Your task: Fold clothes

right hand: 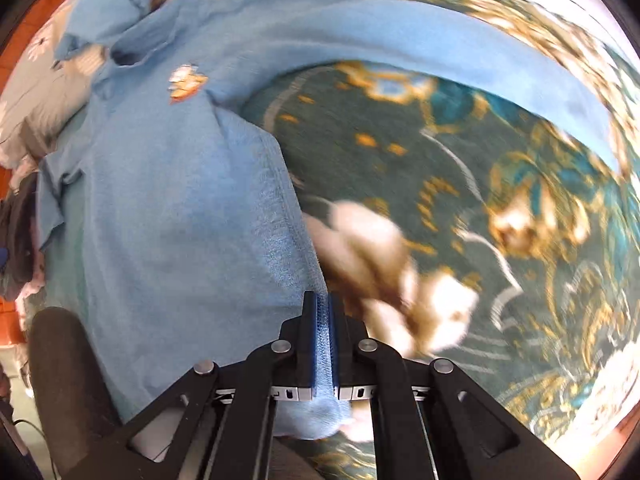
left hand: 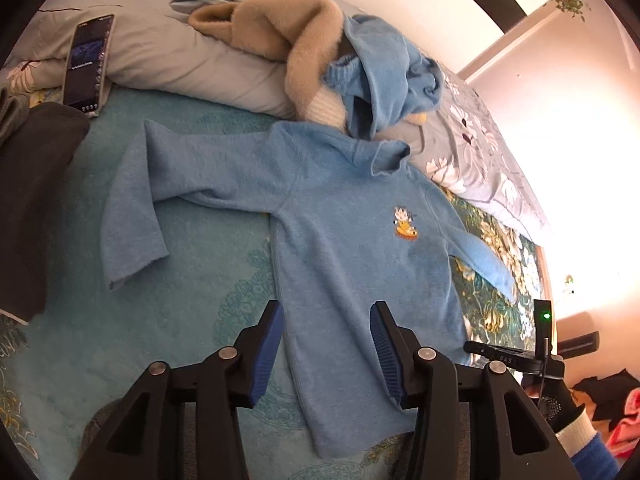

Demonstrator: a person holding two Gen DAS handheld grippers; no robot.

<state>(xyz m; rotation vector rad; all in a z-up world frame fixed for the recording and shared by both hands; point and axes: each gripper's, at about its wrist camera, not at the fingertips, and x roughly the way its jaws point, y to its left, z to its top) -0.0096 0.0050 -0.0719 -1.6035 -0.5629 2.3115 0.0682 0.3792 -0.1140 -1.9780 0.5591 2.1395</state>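
Observation:
A light blue sweater point(left hand: 344, 240) with a small cartoon patch on the chest lies flat, front up, on a teal patterned blanket point(left hand: 192, 320), both sleeves spread out. My left gripper point(left hand: 326, 308) hovers open over the sweater's lower body, and its blue pads press on nothing. In the right wrist view the same sweater point(right hand: 172, 200) fills the left half. My right gripper point(right hand: 323, 298) points down at the sweater's right side edge, low down near the hem. It is shut, with the blue fabric pinched between its pads. That view is blurred.
A phone point(left hand: 86, 64) rests on a grey pillow point(left hand: 168, 52) at the back left. A heap of tan and blue clothes point(left hand: 320, 48) lies behind the collar. A dark garment point(left hand: 32, 200) lies at the left, a floral quilt point(left hand: 480, 152) at the right. A person's cuffed sleeve point(left hand: 580, 436) shows at lower right.

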